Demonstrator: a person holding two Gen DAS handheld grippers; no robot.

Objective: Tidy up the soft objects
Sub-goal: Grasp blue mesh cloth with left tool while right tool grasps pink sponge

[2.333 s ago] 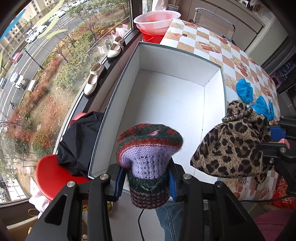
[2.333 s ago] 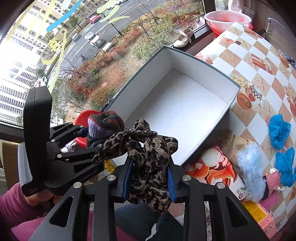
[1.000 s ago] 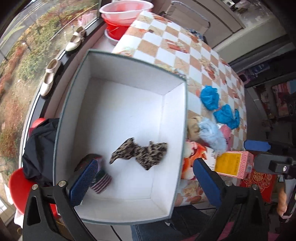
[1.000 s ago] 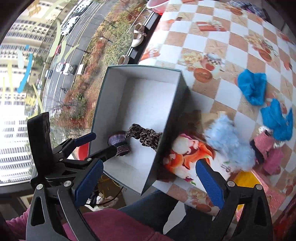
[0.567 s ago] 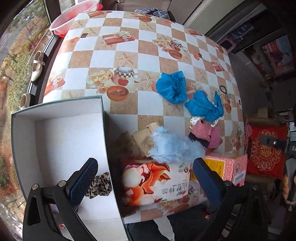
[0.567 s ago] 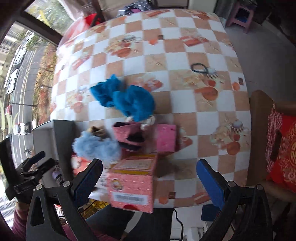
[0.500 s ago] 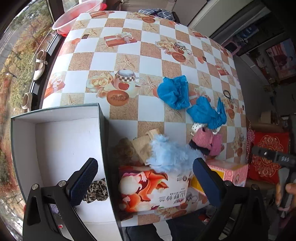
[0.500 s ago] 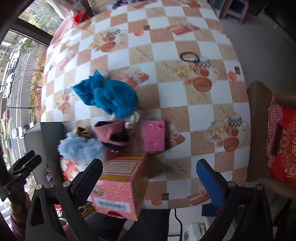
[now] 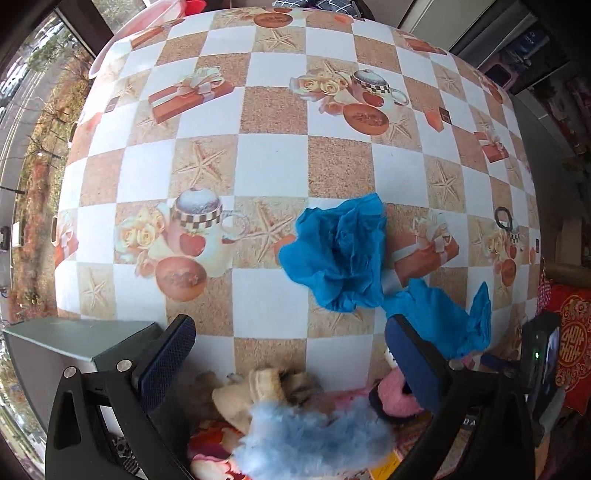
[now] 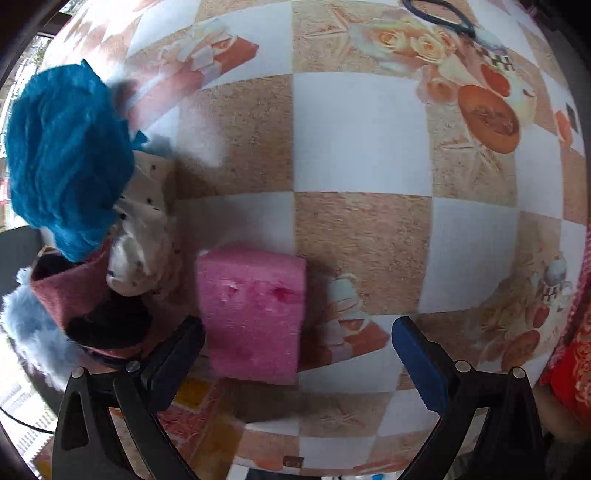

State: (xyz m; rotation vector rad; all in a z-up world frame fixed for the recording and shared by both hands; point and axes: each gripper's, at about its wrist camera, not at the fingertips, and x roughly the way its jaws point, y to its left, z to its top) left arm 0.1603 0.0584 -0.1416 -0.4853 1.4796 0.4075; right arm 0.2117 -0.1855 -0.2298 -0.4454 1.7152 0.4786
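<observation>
My left gripper (image 9: pixel 291 354) is open and empty above the checkered table. A crumpled blue cloth (image 9: pixel 338 254) lies just beyond it, a second blue cloth (image 9: pixel 447 317) to its right. A fluffy light-blue piece (image 9: pixel 314 439), a beige plush piece (image 9: pixel 266 387) and a pink item (image 9: pixel 393 397) lie beneath the fingers. My right gripper (image 10: pixel 295 350) is open and empty, with a pink sponge block (image 10: pixel 255 314) between its fingers, nearer the left one. Left of it lie a blue cloth (image 10: pixel 66 158), a white dotted piece (image 10: pixel 144 236) and a maroon item (image 10: pixel 85 306).
The grey box corner (image 9: pixel 74 343) is at lower left in the left wrist view. A black hair tie (image 9: pixel 504 218) lies at the table's right; it also shows in the right wrist view (image 10: pixel 439 14). A red cushion (image 9: pixel 569 354) sits off the right edge.
Both grippers dropped the knit hat and leopard cloth into the box, opened, and swung right over the table. Both have since come down close to the soft items.
</observation>
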